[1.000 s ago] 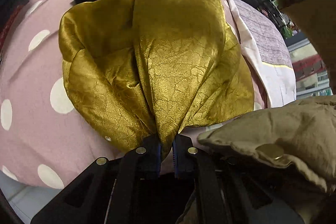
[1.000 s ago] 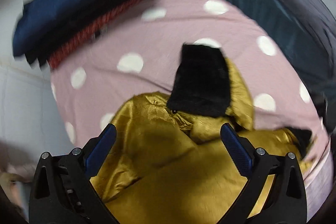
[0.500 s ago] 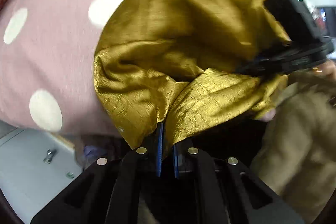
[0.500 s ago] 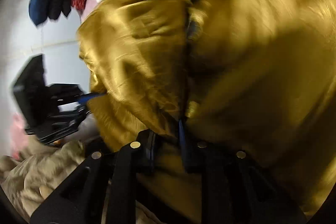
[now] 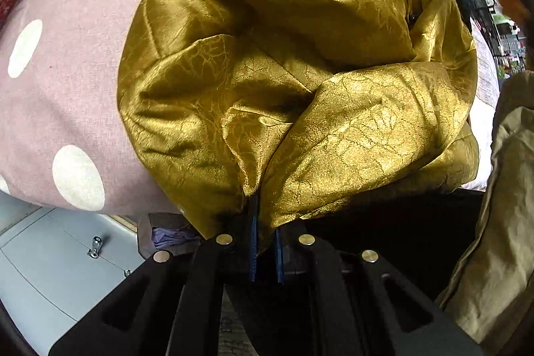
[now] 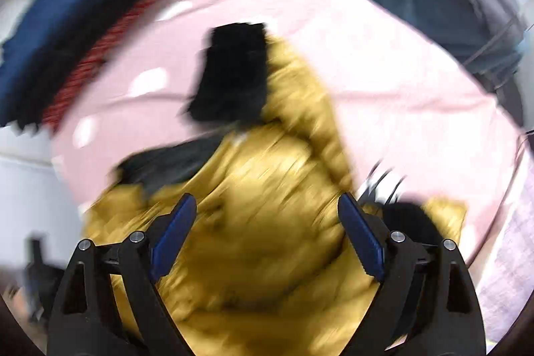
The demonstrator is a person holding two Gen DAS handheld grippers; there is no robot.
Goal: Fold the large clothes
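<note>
1. Left wrist view: the left tool (image 5: 265,251), bottom centre, is pinched tight on a fold of the gold garment (image 5: 300,82), which fills the middle of the frame, heaped on the pink dotted bedcover (image 5: 66,72).
2. Right wrist view, blurred: the right tool (image 6: 267,239) is opening wide, gripping nothing, over the gold garment (image 6: 267,239) at lower centre; its black trim (image 6: 233,72) lies above, folded clothes (image 6: 66,22) at upper left.

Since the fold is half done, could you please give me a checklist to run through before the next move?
1. Left gripper shut on the gold garment: ok.
2. Right gripper free: ok, opening, its fingers gripping nothing.
3. Garment flat: not ok, bunched in deep folds.
4. Garment fully on the pink dotted cover: not ok, the held end hangs past the edge.
5. Black trim tucked in: cannot tell, blurred.
</note>
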